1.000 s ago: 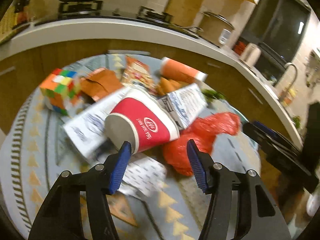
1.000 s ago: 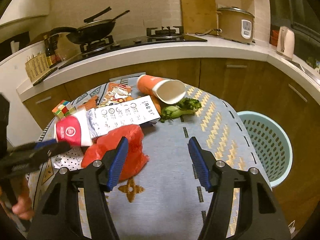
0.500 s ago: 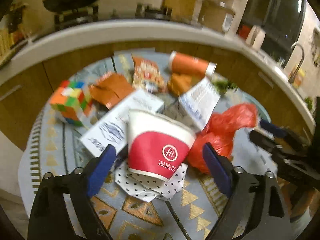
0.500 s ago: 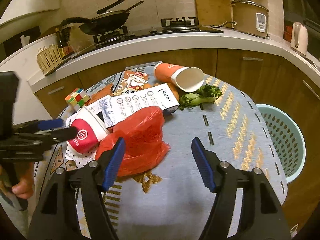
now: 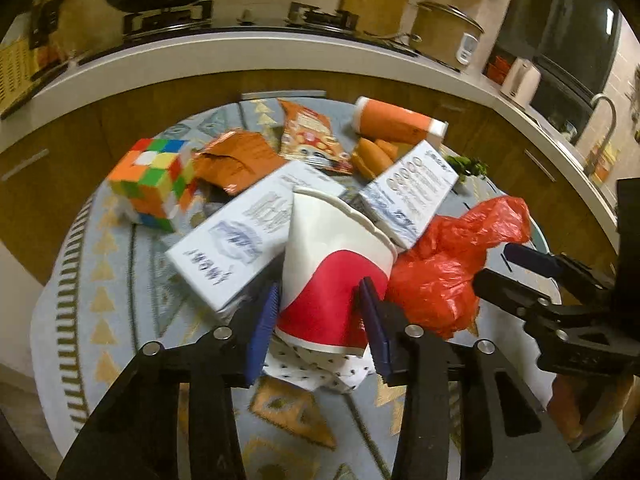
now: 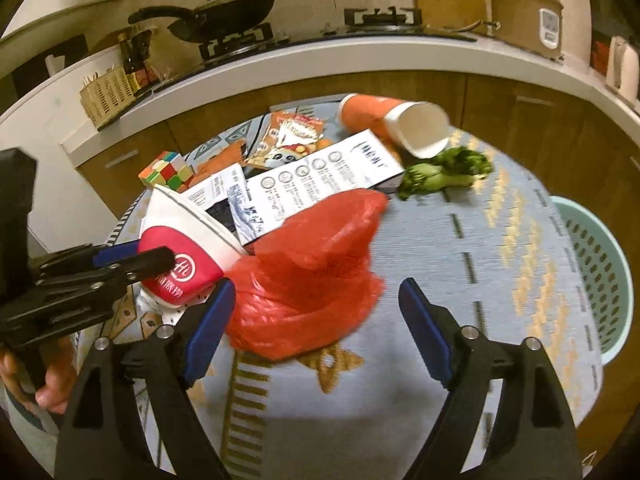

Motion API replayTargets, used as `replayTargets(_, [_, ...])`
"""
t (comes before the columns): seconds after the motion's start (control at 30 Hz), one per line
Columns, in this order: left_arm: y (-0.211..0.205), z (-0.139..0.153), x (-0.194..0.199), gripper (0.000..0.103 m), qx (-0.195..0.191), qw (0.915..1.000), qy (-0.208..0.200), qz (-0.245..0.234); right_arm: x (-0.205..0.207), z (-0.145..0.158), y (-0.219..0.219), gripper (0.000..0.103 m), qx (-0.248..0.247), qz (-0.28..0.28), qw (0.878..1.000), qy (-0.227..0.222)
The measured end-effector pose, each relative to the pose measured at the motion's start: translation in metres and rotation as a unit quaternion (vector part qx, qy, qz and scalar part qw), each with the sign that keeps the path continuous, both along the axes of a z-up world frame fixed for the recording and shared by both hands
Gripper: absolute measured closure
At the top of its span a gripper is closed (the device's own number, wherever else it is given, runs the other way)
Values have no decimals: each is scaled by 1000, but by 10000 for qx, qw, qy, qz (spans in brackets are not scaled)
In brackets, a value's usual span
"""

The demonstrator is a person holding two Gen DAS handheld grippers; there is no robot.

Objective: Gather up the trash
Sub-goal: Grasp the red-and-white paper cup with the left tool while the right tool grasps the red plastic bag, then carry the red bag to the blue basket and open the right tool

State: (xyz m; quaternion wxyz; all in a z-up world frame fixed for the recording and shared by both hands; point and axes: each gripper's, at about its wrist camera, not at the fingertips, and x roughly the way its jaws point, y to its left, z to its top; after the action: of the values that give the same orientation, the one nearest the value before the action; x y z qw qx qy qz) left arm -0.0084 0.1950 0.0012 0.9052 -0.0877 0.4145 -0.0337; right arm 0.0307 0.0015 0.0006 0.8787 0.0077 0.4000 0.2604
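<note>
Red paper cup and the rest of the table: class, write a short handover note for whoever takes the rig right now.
Left gripper: jaws have just been closing, now shut on the red paper cup.
Right gripper: jaws have just been opening, empty, at the red plastic bag.
Basket stands beside the table; its contents are hidden.
Left to do: bin the cup, bag, orange cup, boxes, wrappers and greens.

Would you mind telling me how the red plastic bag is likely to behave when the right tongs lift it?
The red plastic bag looks thin and crumpled, so it will probably sag and change shape. It seems light for its bulk. The glossy film may slip, and the open right tongs would likely need to pinch a fold.
</note>
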Motion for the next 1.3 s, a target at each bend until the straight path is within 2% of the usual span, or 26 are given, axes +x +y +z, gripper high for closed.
replayTargets(0.07, [3,-2,-3,64,-134,9999,1,-41,4,-4,7,14,-43,7,10000,59])
replayTargets(0.13, [3,-5,-4,64,-266,9996,27,-85,11,-10,16,14,-210,-67,9997,130])
replayTargets(0.2, [-1,-7,-4,64,-222,9997,20,-66,18,-17,20,14,-157,-34,9995,282])
replayTargets(0.23, [-2,-7,-4,64,-218,9997,16,-71,20,-20,19,20,-70,-8,9993,358])
replayTargets(0.27, [-4,-6,-3,64,-225,9997,17,-90,21,-21,17,34,-18,10,9992,404])
replayTargets(0.37, [-13,-7,1,64,-143,9997,28,-203,17,-19,13,57,159,202,9988,416])
replayTargets(0.47, [-20,-5,2,65,-110,9997,-4,-239,9,-12,10,64,44,200,9996,198])
replayTargets(0.57, [-22,3,-1,65,-90,9997,-131,-180,0,2,-2,65,72,111,9999,-66])
replayTargets(0.87, [-44,56,-23,65,-188,9962,-776,-346,-13,48,-60,65,293,-393,9966,-658])
replayTargets(1.1, [-116,87,8,65,-161,9900,-1030,-955,-6,75,-130,65,85,-1202,9860,-1156])
replayTargets(1.2, [-154,87,31,65,-33,9886,-929,-1183,-1,80,-162,65,-145,-1644,9779,-1287])
replayTargets(1.3, [-191,80,54,65,-23,9863,-820,-1432,9,76,-198,65,-200,-1992,9720,-1231])
